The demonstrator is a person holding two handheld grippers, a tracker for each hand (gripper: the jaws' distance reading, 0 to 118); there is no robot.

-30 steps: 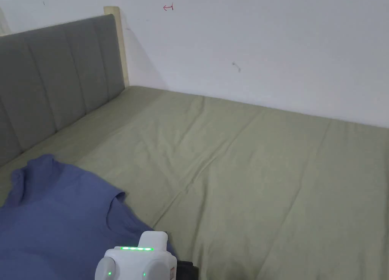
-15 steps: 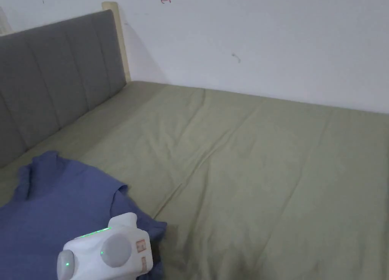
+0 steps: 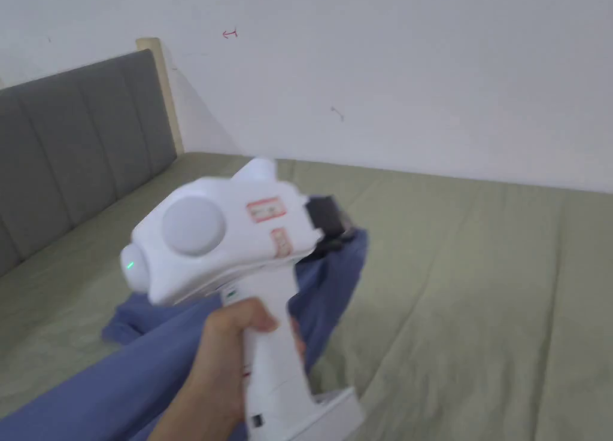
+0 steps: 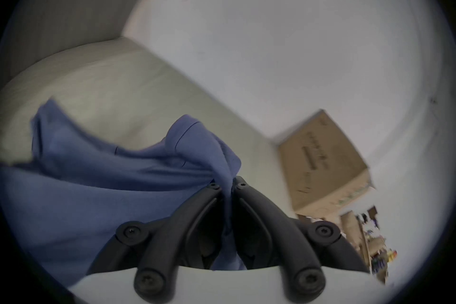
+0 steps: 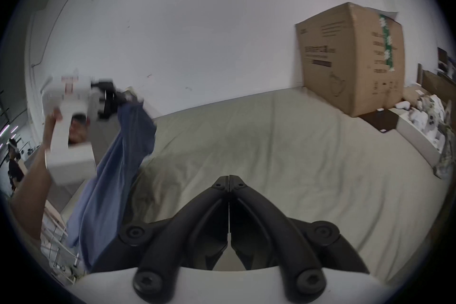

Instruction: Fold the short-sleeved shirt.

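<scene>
A blue short-sleeved shirt (image 3: 149,370) hangs lifted above the olive-green bed (image 3: 455,280). My left gripper (image 3: 338,236), white with black jaws, is raised in a hand and shut on a bunch of the shirt's cloth. In the left gripper view the jaws pinch a twisted fold of the shirt (image 4: 214,156) at my left gripper's (image 4: 227,184) tips, and the rest drapes down to the left. In the right gripper view my right gripper (image 5: 229,177) is shut with nothing between its jaws, low over the bed; the left gripper (image 5: 111,97) and the hanging shirt (image 5: 111,176) are at the left.
A grey padded headboard (image 3: 66,143) stands at the bed's left end, and a white wall (image 3: 389,71) runs along the far side. A large cardboard box (image 5: 352,57) stands at the bed's far right end, with clutter (image 5: 427,117) beyond it.
My left gripper has risen from low at the shirt's edge to high in front of the head camera, pulling the shirt up off the bed. The head camera has shifted too.
</scene>
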